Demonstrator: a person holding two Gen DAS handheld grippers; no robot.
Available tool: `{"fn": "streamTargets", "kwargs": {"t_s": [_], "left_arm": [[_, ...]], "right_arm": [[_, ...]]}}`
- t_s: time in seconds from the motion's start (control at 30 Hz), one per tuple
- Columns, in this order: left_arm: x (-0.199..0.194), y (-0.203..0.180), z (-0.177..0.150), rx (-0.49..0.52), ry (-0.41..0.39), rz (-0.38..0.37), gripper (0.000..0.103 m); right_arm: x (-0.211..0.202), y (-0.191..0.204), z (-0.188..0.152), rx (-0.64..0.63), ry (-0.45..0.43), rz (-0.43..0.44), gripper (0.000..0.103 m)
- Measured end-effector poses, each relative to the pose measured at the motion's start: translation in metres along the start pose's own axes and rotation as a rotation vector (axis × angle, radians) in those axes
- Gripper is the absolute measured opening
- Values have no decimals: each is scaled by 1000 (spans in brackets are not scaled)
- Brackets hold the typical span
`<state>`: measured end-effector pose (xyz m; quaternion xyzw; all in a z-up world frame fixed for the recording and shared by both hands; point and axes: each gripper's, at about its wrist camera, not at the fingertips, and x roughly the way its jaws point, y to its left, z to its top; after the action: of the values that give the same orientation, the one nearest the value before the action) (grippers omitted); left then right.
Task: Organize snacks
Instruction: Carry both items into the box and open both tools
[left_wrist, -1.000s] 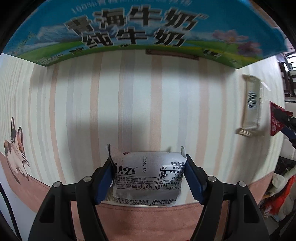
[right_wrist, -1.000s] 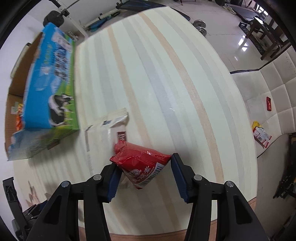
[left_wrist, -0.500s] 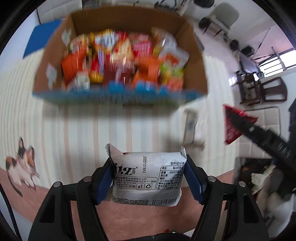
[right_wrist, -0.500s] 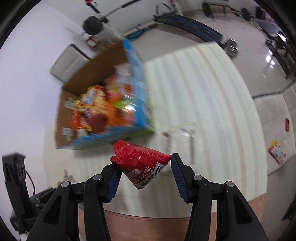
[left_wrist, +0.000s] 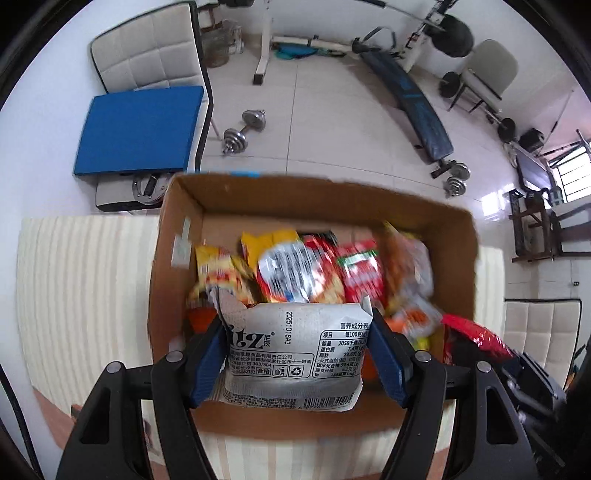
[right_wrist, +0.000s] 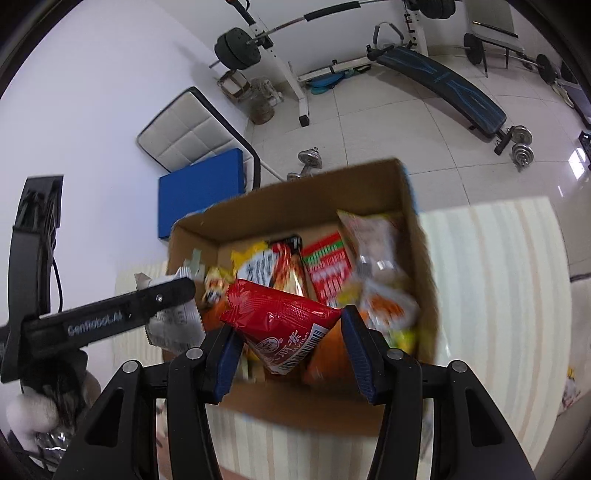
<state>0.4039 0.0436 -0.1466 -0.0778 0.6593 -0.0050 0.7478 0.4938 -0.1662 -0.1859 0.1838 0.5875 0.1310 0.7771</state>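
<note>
Snacks in hand over the box: the left gripper (left_wrist: 297, 354) clamps a grey packet (left_wrist: 293, 354) between its blue pads, and the right gripper (right_wrist: 290, 341) pinches a red packet (right_wrist: 284, 326). Both packets hang above an open cardboard box (left_wrist: 173, 236) on a striped tablecloth (left_wrist: 81, 288), crowded with red, orange and yellow snack bags (left_wrist: 299, 273).

Box (left_wrist: 177, 280) open-topped, my way in from above | left third shows bare cardboard floor (left_wrist: 218, 229), room there | rest packed with snack packets (left_wrist: 306, 273) | walls fence all sides | striped surface (left_wrist: 85, 280) either side clear.
</note>
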Motion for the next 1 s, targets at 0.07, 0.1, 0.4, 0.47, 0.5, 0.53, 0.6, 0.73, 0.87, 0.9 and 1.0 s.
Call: {"fn": "streamTargets", "kwargs": {"t_s": [0.07, 0.1, 0.4, 0.47, 0.5, 0.53, 0.6, 0.73, 0.87, 0.9, 1.0], "left_arm": [[20, 7, 21, -15, 40, -4, 70], [28, 10, 29, -19, 52, 4, 70], [78, 25, 63, -29, 132, 16, 70], [83, 25, 67, -30, 144, 2, 71], [86, 24, 68, -30, 154, -4, 71], [88, 24, 69, -33, 164, -4, 71], [91, 25, 71, -54, 177, -14, 71], [87, 31, 73, -77, 152, -19, 86], [76, 33, 72, -65, 96, -1, 89], [72, 32, 70, -61, 82, 6, 89], [67, 32, 64, -48, 67, 4, 89]], "right_arm": [[19, 5, 16, -7, 10, -17, 55], [31, 9, 24, -16, 20, -29, 55], [92, 14, 57, -34, 63, -95, 56], [101, 15, 59, -38, 69, -109, 56], [105, 14, 60, -36, 75, -109, 56], [110, 13, 60, -33, 84, -109, 57], [117, 11, 62, -20, 94, -107, 58], [125, 3, 64, 28, 113, -100, 95], [120, 5, 63, 3, 101, -131, 95], [119, 6, 62, -4, 105, -137, 95], [113, 8, 56, -13, 115, -144, 95]]}}
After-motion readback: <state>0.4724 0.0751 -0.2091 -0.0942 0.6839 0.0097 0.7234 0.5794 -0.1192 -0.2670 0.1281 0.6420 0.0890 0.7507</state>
